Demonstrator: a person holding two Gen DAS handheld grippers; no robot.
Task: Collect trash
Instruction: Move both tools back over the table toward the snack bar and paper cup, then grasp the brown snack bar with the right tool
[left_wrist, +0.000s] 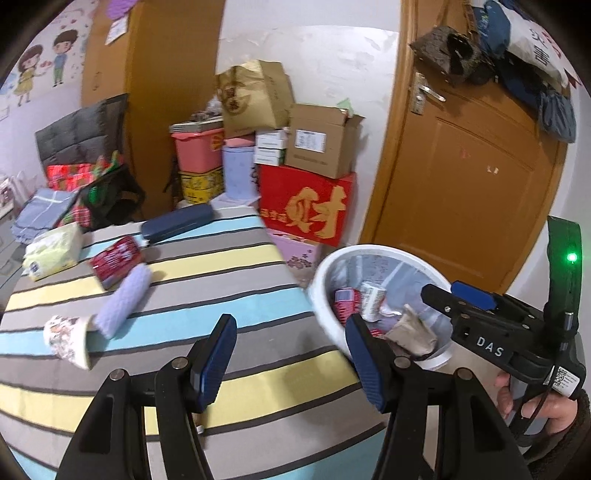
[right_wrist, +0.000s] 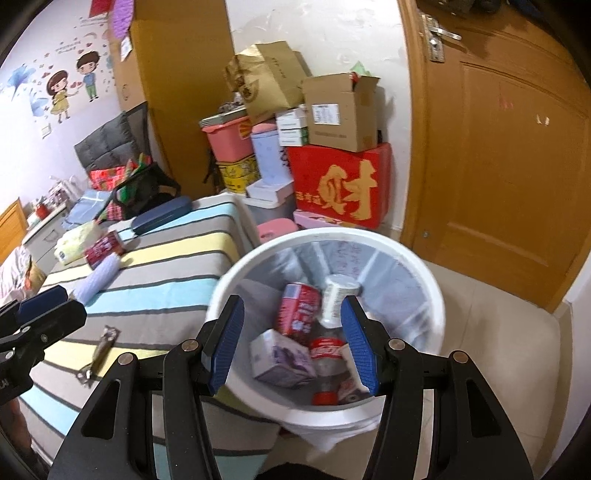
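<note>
A white trash bin (right_wrist: 413, 266) lined with a clear bag stands on the floor beside the striped bed (left_wrist: 207, 295); it also shows in the left wrist view (left_wrist: 325, 273). Inside lie a red carton (right_wrist: 299, 306), a white cup (right_wrist: 338, 295), a purple box (right_wrist: 280, 356) and a cola bottle (right_wrist: 327, 349). My right gripper (right_wrist: 291, 343) is open and empty above the bin. My left gripper (left_wrist: 291, 354) is open and empty over the bed edge. On the bed lie a paper cup (left_wrist: 68, 338), a red pack (left_wrist: 116, 260), a lilac roll (left_wrist: 123, 301) and a small wrapper (right_wrist: 101, 349).
A tissue pack (left_wrist: 53, 251) and a dark blue case (left_wrist: 177, 221) lie farther up the bed. Stacked boxes (left_wrist: 306, 199) and bins fill the corner behind. A wooden door (left_wrist: 461, 184) is at the right. The right gripper (left_wrist: 480, 317) shows beside the bin.
</note>
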